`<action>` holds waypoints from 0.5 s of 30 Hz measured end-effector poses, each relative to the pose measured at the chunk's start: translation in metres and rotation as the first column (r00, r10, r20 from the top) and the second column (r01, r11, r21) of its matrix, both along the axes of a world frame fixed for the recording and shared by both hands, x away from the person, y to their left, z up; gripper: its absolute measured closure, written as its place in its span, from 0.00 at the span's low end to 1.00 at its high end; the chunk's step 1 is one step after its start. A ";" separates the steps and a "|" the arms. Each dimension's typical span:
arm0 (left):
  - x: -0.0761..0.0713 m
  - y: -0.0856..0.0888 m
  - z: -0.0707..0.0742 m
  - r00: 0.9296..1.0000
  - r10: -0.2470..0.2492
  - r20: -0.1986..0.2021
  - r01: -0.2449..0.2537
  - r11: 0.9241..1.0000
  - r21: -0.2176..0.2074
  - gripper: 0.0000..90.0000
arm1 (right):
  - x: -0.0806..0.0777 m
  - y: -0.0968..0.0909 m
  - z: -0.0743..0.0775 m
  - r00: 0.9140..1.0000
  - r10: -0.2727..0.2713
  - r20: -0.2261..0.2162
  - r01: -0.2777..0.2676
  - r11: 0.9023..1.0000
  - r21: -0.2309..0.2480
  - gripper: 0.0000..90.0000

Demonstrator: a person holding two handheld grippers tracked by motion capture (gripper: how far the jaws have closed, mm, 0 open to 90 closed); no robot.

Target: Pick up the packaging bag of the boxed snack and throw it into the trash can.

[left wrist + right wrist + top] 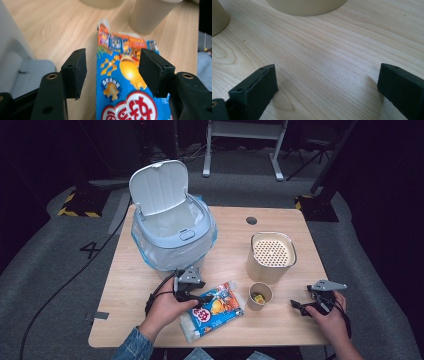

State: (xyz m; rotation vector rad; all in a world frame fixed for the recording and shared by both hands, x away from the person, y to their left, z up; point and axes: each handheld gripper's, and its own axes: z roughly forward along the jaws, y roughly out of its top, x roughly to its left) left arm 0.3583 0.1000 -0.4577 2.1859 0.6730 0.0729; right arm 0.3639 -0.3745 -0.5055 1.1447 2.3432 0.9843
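The left gripper (112, 72) hangs over the snack packet (212, 311) lying flat near the table's (280, 217) front edge, by the paper cup (260, 295) — jaws apart, seemingly not pinching it. The right gripper (327, 87) rests spread over bare wood.

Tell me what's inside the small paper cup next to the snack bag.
The small paper cup holds some yellow bits at its bottom, too small to identify. Its wall hides whatever else lies deeper in it.
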 end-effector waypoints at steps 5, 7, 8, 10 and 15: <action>0.002 -0.005 -0.011 0.999 -0.010 -0.035 0.011 0.999 0.034 0.45 | 0.000 0.000 0.000 1.000 0.000 0.000 0.000 1.000 0.000 0.03; 0.003 -0.007 -0.014 0.999 -0.011 -0.046 0.014 0.998 0.054 0.45 | 0.000 0.000 0.000 1.000 0.000 0.000 0.000 1.000 0.001 0.03; 0.004 -0.007 -0.015 0.999 -0.015 -0.049 0.019 0.997 0.074 0.45 | 0.000 0.000 0.000 1.000 0.000 0.000 0.000 1.000 0.001 0.03; 0.005 -0.009 -0.018 0.998 -0.017 -0.068 0.023 0.995 0.094 0.48 | 0.000 0.000 0.000 1.000 0.000 0.000 0.000 1.000 0.000 0.03; 0.005 -0.011 -0.023 0.995 -0.031 -0.092 0.043 0.990 0.136 0.63 | 0.000 0.000 0.000 1.000 0.000 0.000 0.000 1.000 0.001 0.03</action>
